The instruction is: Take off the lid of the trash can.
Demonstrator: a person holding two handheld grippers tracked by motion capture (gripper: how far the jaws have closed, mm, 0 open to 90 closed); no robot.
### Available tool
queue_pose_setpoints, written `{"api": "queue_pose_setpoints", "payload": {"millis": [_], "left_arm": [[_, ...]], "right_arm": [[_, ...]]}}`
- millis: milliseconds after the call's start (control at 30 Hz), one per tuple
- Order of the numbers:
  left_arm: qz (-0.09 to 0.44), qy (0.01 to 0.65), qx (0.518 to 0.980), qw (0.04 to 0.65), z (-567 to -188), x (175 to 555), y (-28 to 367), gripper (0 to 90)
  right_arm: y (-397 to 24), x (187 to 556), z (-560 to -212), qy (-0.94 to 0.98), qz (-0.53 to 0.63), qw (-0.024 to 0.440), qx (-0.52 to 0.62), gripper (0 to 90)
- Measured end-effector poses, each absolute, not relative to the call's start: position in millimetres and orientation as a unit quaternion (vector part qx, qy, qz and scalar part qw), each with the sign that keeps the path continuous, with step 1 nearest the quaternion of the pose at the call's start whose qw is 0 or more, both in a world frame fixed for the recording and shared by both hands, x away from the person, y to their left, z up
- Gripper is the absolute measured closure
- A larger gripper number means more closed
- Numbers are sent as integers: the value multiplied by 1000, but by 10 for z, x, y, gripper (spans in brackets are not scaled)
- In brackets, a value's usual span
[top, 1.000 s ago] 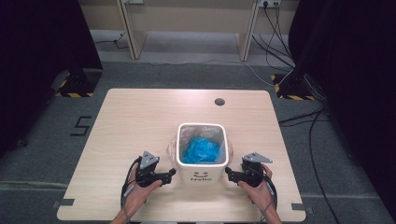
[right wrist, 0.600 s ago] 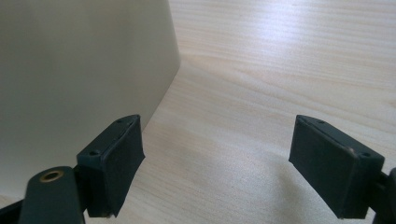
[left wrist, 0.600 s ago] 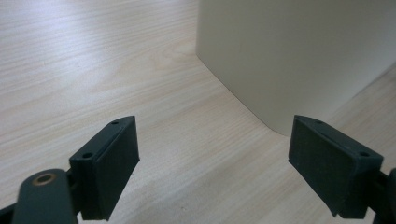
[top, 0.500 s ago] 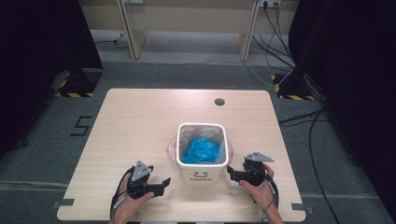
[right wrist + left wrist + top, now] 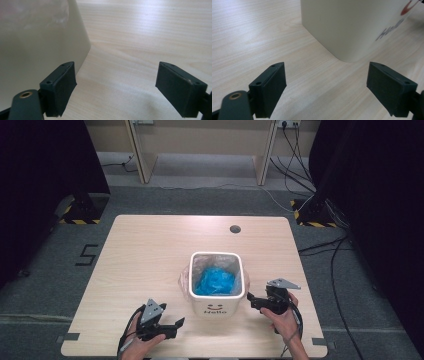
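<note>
Both grippers — left [image 5: 172,326], right [image 5: 251,300] — jaws apart beside white bin [image 5: 217,282] on pale wooden table [image 5: 150,255], grey floor, perhaps carpet.

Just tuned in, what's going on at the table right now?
A person holds a gripper in each hand on either side of a white bin standing on the table. The bin has a clear liner and something blue inside. The left gripper sits open near the table's front edge, apart from the bin. The right gripper is open too, close beside the bin's right wall. Neither holds anything.
</note>
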State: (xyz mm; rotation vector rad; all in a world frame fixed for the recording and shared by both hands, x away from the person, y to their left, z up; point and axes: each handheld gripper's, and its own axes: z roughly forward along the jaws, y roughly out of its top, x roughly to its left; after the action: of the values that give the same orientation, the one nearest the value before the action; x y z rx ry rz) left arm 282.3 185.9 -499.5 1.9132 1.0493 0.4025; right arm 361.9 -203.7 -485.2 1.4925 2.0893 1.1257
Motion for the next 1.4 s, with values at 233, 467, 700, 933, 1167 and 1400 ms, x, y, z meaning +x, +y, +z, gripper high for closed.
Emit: {"api": "queue_pose_setpoints", "payload": {"millis": [233, 467, 700, 933, 1167, 1400], "left_arm": [[155, 425, 767, 456, -4957, 2770, 1852, 149], [148, 428, 755, 474, -4845, 2748, 1846, 149], [163, 413, 741, 504, -4537, 2707, 1828, 149], [179, 392, 738, 519, -4316, 2696, 1757, 149], [183, 376, 745, 519, -4187, 2710, 1666, 149], [190, 362, 754, 515, -4115, 2764, 1542, 150]], "right_arm": [[-2109, 3713, -4729, 727, 401, 170, 531, 193], [-2174, 3793, -4485, 714, 424, 176, 528, 163], [-2096, 3883, -4221, 715, 440, 179, 513, 190], [-1912, 3949, -3963, 736, 431, 197, 484, 219], [-1789, 4091, -3875, 737, 435, 182, 484, 255], [-1644, 4179, -3797, 744, 438, 182, 471, 306]]}}
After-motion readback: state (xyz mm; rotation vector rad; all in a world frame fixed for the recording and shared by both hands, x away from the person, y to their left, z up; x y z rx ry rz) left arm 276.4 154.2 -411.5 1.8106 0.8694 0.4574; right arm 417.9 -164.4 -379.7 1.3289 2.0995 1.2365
